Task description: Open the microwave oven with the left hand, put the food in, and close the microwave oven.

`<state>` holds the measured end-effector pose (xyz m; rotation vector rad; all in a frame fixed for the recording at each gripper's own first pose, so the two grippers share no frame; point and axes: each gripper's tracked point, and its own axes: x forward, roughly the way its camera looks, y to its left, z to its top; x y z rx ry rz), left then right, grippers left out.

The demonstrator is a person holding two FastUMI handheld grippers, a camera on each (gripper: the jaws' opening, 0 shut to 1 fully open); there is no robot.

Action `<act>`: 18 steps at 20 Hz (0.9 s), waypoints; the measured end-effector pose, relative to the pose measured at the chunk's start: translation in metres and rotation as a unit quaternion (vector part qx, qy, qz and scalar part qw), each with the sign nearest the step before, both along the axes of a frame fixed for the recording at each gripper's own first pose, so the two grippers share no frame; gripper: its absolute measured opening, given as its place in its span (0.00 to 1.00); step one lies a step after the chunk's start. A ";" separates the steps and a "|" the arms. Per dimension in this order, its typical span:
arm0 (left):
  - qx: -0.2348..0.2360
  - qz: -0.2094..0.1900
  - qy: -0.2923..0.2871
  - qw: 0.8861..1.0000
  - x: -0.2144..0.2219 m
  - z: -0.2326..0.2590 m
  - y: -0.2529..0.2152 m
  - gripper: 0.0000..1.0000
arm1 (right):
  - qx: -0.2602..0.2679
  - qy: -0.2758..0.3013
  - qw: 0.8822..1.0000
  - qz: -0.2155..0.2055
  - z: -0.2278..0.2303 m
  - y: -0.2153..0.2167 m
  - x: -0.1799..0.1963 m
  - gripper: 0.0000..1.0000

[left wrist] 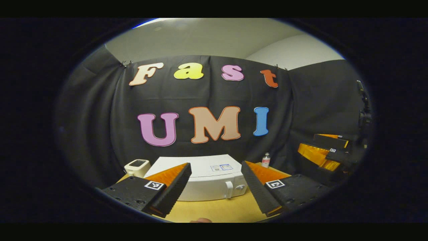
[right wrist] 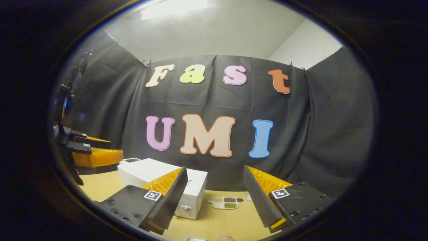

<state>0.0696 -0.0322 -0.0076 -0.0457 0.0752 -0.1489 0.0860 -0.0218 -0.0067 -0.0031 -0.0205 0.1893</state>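
A white microwave oven [left wrist: 210, 182] stands on the wooden table straight ahead in the left gripper view, door closed, its handle [left wrist: 229, 189] and knob [left wrist: 239, 187] at the front right. My left gripper [left wrist: 216, 187] hangs open in front of it, nothing between its fingers. In the right gripper view the microwave oven [right wrist: 164, 185] sits to the left, and a small tray of food [right wrist: 225, 202] with several compartments lies on the table beyond my open right gripper [right wrist: 213, 197]. The right gripper [left wrist: 329, 152] also appears far right in the left gripper view, and the left gripper [right wrist: 90, 150] far left in the right gripper view.
A cream-coloured device [left wrist: 137, 167] sits left of the microwave. A small bottle [left wrist: 265, 160] stands behind its right side. The wooden table [left wrist: 217, 211] has bare room in front of the microwave. A white rim [right wrist: 195, 239] and a fingertip [left wrist: 200, 220] peek in at the bottom edges.
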 end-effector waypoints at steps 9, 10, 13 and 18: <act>-0.051 0.047 0.023 0.997 -0.024 0.002 0.028 0.95 | 0.007 0.000 1.000 0.006 0.001 0.013 -0.020 0.96; -0.058 0.052 0.023 0.997 -0.026 0.002 0.032 0.94 | 0.007 0.001 1.000 0.006 0.002 0.014 -0.022 0.96; -0.071 0.059 0.030 0.995 -0.029 -0.003 0.038 0.94 | 0.010 0.002 1.000 0.006 0.004 0.017 -0.025 0.96; -0.070 0.057 0.031 0.995 -0.030 -0.003 0.039 0.94 | 0.020 0.010 1.000 0.002 0.002 0.016 -0.027 0.96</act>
